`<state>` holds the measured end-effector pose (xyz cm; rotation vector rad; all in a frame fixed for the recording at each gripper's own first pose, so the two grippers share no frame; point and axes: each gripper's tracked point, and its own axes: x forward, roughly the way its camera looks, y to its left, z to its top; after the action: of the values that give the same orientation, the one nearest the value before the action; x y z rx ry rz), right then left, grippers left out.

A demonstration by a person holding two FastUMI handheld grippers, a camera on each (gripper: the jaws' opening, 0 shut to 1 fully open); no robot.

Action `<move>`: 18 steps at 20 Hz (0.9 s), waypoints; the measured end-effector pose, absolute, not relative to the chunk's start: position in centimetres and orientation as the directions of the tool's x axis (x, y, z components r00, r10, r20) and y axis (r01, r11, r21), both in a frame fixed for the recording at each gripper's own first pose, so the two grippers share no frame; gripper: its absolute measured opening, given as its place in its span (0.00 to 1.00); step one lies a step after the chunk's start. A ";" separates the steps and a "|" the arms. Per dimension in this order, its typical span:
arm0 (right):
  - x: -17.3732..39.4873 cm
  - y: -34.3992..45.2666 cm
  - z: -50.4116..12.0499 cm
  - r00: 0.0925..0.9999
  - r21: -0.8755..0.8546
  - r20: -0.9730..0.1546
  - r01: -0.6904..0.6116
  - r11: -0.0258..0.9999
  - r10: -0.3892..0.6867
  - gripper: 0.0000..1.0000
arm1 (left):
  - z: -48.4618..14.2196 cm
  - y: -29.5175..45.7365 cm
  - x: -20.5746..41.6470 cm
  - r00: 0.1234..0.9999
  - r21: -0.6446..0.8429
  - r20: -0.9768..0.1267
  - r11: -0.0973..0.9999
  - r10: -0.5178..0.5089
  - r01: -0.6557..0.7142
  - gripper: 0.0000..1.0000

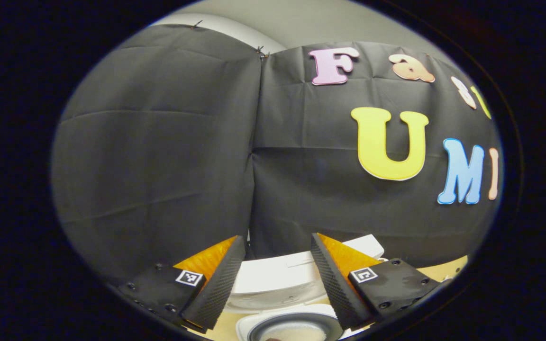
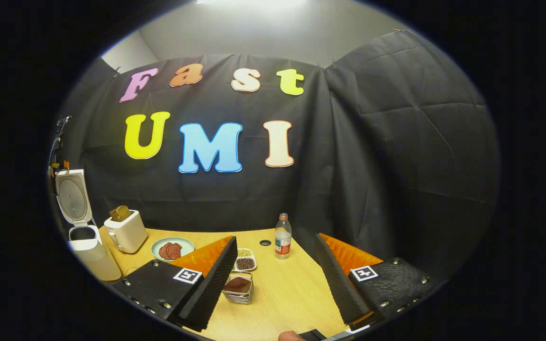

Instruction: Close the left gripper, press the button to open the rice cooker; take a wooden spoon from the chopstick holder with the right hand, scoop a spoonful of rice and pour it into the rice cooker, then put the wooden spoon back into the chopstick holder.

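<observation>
In the left gripper view the white rice cooker (image 1: 273, 279) sits just below and ahead, its lid raised. Its round dark-rimmed inner pot (image 1: 287, 327) shows at the bottom edge. My left gripper (image 1: 277, 239) hovers over it, open, with nothing between the fingers. In the right gripper view the same rice cooker (image 2: 90, 253) stands at the table's far left with its lid (image 2: 75, 196) upright. My right gripper (image 2: 276, 238) is open and empty above the wooden table (image 2: 292, 284), well to the right of the cooker.
On the table are a white toaster (image 2: 127, 231) holding bread, a plate of meat (image 2: 172, 249), a small divided dish of beans (image 2: 244, 259), a glass container (image 2: 238, 287) with dark contents, and a plastic bottle (image 2: 282, 236). Black cloth walls close the back and right.
</observation>
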<state>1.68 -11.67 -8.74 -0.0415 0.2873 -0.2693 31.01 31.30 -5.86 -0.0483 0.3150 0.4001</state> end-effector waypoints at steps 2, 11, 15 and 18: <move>2.0 -11.1 -8.6 0.930 -0.066 -0.273 0.237 0.969 -0.246 0.99 | -5.7 31.0 30.8 0.874 0.009 -0.298 0.916 0.384 -0.400 0.97; 3.7 -9.9 -8.4 0.951 -0.043 -0.271 0.142 0.989 -0.149 0.99 | -5.7 28.3 28.2 0.884 0.050 -0.265 0.920 0.386 -0.388 0.97; 4.7 -9.5 -7.6 0.960 -0.025 -0.257 0.106 0.994 -0.108 0.99 | -6.4 26.0 24.3 0.890 0.040 -0.271 0.928 0.367 -0.371 0.97; 5.2 -9.3 -7.6 0.965 -0.034 -0.252 0.073 0.997 -0.079 0.99 | -6.8 24.5 22.8 0.893 0.016 -0.281 0.932 0.352 -0.362 1.00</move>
<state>5.19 -9.25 -7.62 -0.0243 0.2558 -0.0773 22.77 24.52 -6.77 -0.0368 0.2844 0.3701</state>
